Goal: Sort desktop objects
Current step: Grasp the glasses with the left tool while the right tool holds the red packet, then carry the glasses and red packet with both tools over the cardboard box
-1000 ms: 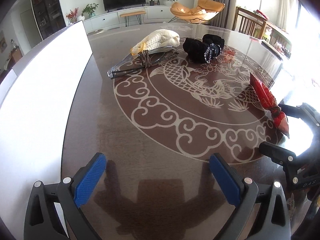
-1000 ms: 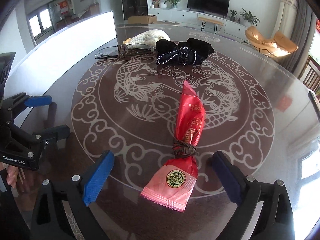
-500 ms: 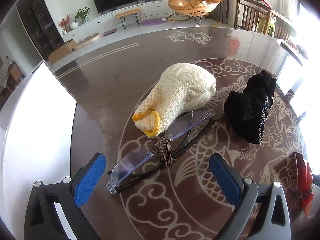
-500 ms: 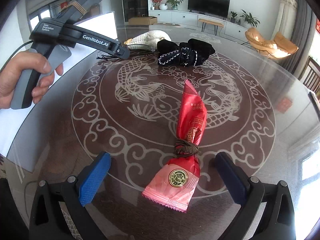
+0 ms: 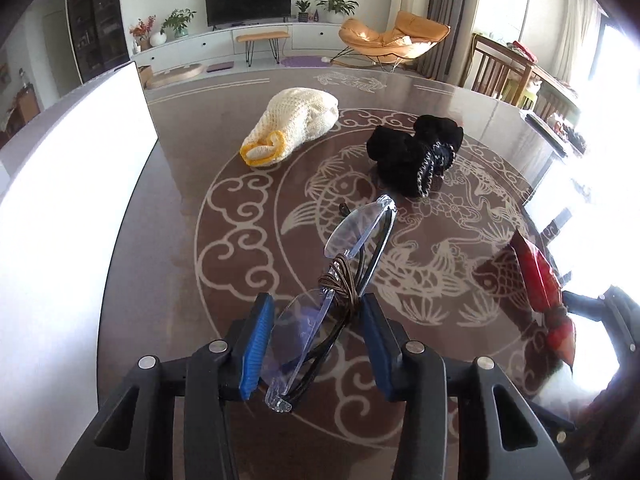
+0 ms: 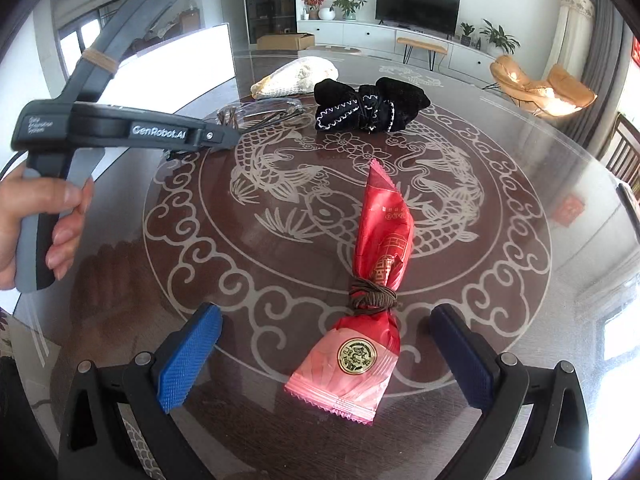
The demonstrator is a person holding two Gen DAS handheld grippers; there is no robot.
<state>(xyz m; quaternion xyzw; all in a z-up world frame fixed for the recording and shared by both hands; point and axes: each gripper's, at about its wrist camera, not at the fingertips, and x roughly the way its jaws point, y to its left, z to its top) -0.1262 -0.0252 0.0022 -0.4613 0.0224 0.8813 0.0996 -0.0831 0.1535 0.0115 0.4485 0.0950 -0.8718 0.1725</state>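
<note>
Left wrist view: the left gripper (image 5: 316, 344) is seen with its jaws just drawn in around the glasses (image 5: 340, 292), which are clasped between the blue pads and appear lifted off the surface (image 5: 168, 240). The right gripper (image 6: 324, 356) is held released, straddling the red packet (image 6: 372, 292) without touching it. Beyond lie a cream knit (image 5: 296, 124) and a black bundle (image 5: 416, 152), near each other on the far side. Sorting is judged barely begun: one thing is in hand, three are left lying, and nothing is seen put away. Counted: one pair of glasses, one packet, one knit, one bundle; two grippers.
</note>
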